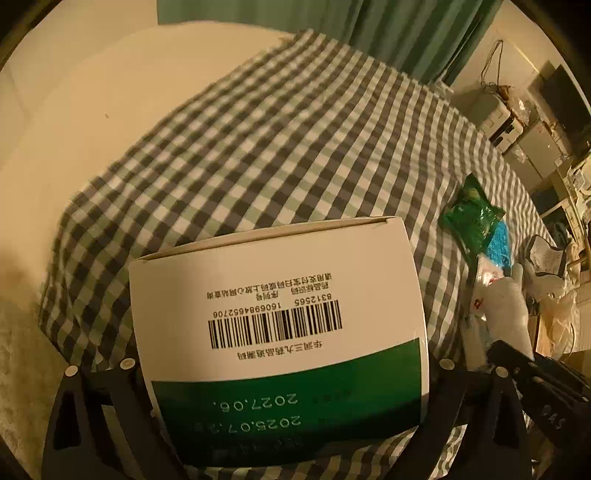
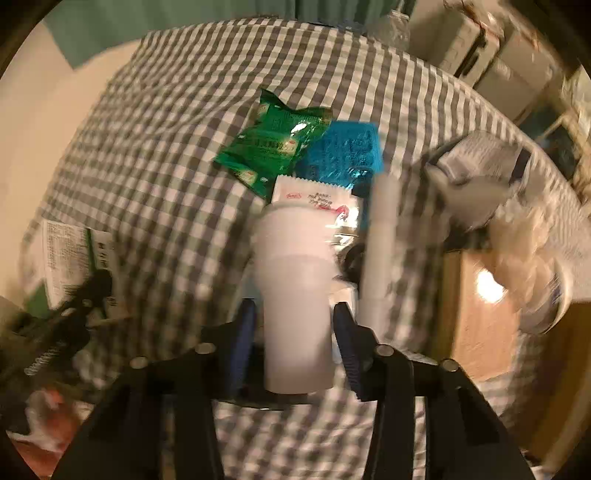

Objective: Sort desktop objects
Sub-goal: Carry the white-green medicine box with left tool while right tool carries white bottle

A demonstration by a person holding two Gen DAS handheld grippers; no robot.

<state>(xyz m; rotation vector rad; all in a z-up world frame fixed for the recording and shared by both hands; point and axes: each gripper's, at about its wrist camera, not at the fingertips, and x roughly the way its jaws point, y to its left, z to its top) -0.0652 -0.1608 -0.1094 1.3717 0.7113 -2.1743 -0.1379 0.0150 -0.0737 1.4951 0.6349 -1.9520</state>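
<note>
My left gripper (image 1: 288, 369) is shut on a white and green medicine box (image 1: 280, 325) with a barcode, held above the checked tablecloth (image 1: 258, 147). The box also shows at the left in the right wrist view (image 2: 70, 258). My right gripper (image 2: 295, 325) is shut on a white plastic bottle (image 2: 295, 288), held over the cloth. Just beyond the bottle lie a green sachet (image 2: 277, 144), a blue sachet (image 2: 347, 147) and a white sachet (image 2: 314, 195). In the left wrist view the green sachet (image 1: 469, 214) and the white bottle (image 1: 506, 310) are at the right.
A white tube (image 2: 380, 240) stands right of the bottle. A crumpled white packet (image 2: 476, 166) lies at the table's right edge, with a cardboard box (image 2: 476, 314) below it. Cluttered shelves (image 1: 535, 129) and a green curtain (image 1: 406, 29) lie beyond the table.
</note>
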